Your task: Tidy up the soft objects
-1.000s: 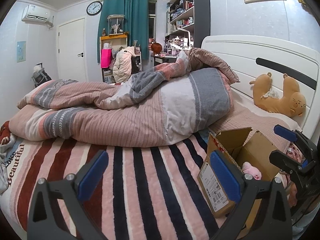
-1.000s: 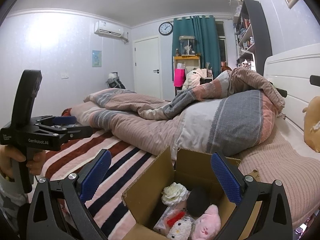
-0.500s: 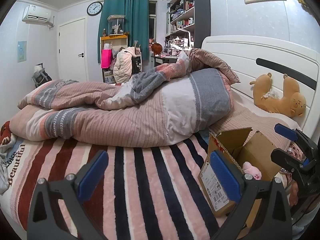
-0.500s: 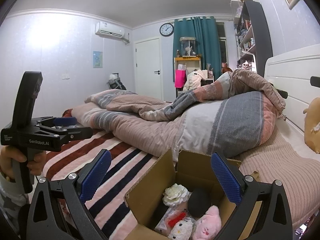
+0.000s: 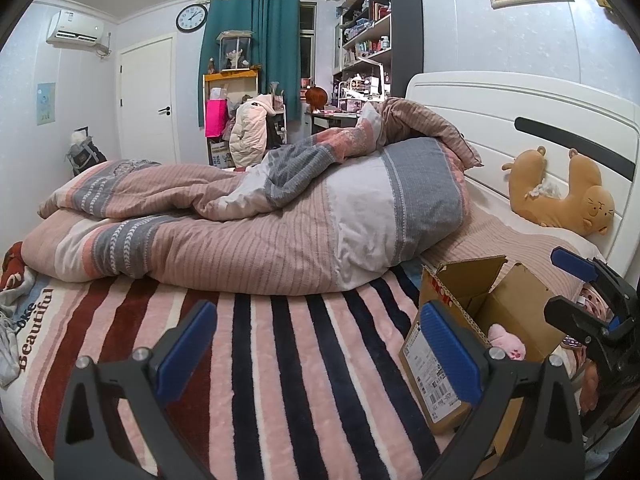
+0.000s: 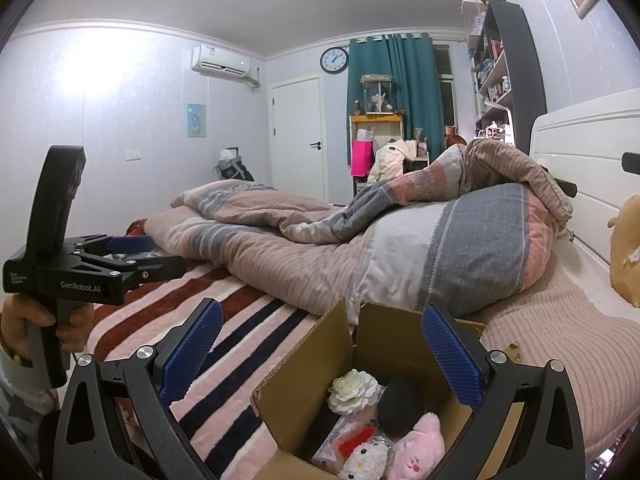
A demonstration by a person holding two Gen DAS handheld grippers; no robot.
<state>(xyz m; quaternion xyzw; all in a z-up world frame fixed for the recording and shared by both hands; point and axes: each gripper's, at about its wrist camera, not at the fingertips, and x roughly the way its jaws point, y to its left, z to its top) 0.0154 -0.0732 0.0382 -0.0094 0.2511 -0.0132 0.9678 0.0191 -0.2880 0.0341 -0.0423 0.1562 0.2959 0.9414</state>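
Observation:
An open cardboard box (image 6: pixel 308 380) stands on the striped bed blanket (image 5: pixel 280 360); it also shows in the left wrist view (image 5: pixel 472 332). Inside lie a white fabric flower (image 6: pixel 354 390), a black round plush (image 6: pixel 400 404), a pink plush (image 6: pixel 416 452) and a white kitty plush (image 6: pixel 362 462). My right gripper (image 6: pixel 320 356) is open and empty, just above the box. My left gripper (image 5: pixel 320 348) is open and empty over the blanket, left of the box; it shows at the left of the right wrist view (image 6: pixel 132 256). A tan plush bear (image 5: pixel 560 192) leans on the headboard.
A bunched pink and grey duvet (image 5: pixel 260 220) lies across the bed behind the box. The white headboard (image 5: pixel 500 112) is at the right. A pink knit pillow (image 6: pixel 560 340) lies to the right of the box. Clothes lie at the bed's left edge (image 5: pixel 12 320).
Both grippers have barely shifted. The right one has eased slightly back from the box. Nothing was taken hold of or let go.

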